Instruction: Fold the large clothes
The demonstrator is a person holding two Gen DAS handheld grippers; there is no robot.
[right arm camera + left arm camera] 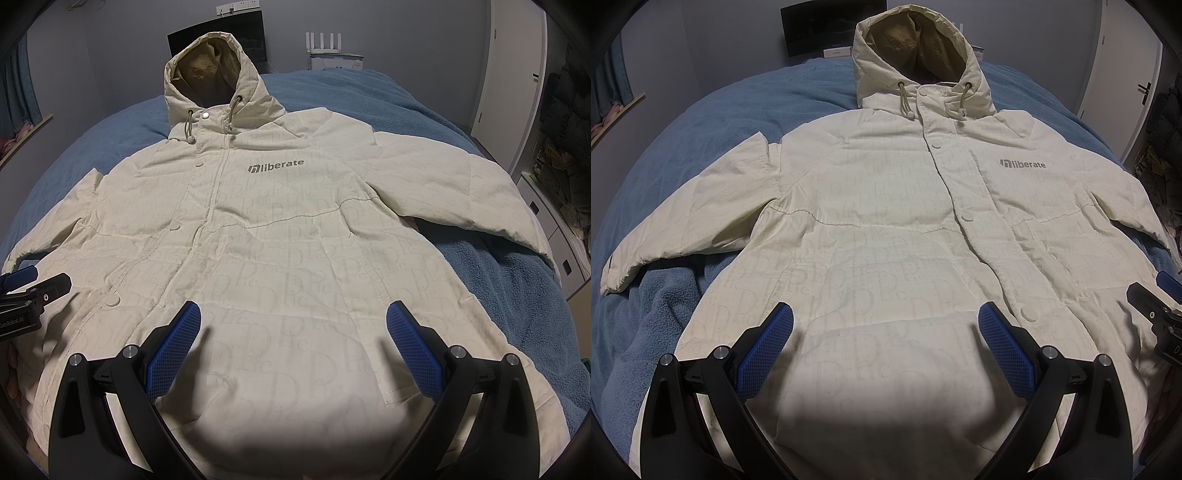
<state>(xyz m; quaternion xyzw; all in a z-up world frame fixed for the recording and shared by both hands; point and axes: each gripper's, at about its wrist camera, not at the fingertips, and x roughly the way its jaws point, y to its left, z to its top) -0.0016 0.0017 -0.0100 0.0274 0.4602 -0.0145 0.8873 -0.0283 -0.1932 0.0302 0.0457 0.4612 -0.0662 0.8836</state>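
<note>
A cream hooded jacket (886,221) lies flat and face up on a blue blanket (701,110), snapped shut, hood at the far end, both sleeves spread out. Grey "liberate" lettering marks its chest. My left gripper (885,325) hovers open over the lower left half of the jacket, nothing between its blue pads (768,350). My right gripper (294,325) hovers open over the lower right half of the same jacket (280,229), also holding nothing. Each gripper shows at the edge of the other's view: the right one (1156,299), the left one (37,284).
The blue blanket (498,295) covers a bed. Behind the hood stand a dark monitor (255,33) and a white router (325,44). A white door (517,74) and cluttered shelves (554,166) line the right side. A curtain (617,74) hangs at the left.
</note>
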